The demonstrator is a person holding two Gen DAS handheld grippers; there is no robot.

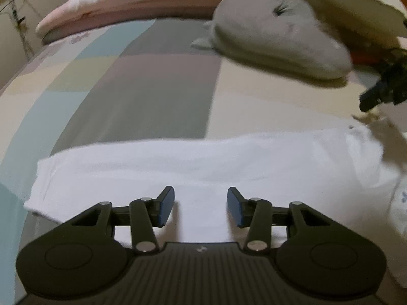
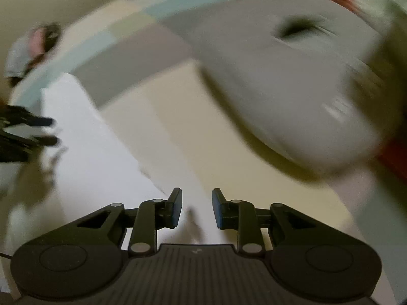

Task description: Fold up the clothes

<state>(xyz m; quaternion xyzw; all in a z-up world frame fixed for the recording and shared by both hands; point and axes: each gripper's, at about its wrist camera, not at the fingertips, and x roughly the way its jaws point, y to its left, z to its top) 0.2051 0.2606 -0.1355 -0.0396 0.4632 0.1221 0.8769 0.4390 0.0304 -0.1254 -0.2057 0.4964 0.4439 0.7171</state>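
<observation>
A white garment [image 1: 198, 167] lies folded into a long flat strip across the bed. My left gripper [image 1: 201, 207] hovers over its near edge, jaws open, nothing between the blue pads. In the right wrist view the same white garment [image 2: 101, 157] runs from the upper left down to the centre. My right gripper [image 2: 197, 208] is open above its near end, with no cloth between its pads. The right gripper [image 1: 381, 94] shows as a dark shape at the right edge of the left wrist view. The left gripper [image 2: 33, 129] appears at the left edge of the right wrist view.
The bed sheet [image 1: 142, 86] has pastel blue, grey, beige and yellow blocks. A grey plush pillow [image 1: 279, 43] with a stitched eye lies beyond the garment, also grey plush pillow [image 2: 292, 84]. A pink bolster [image 1: 142, 2] lines the far edge. Something red [image 2: 394, 157] sits at the right.
</observation>
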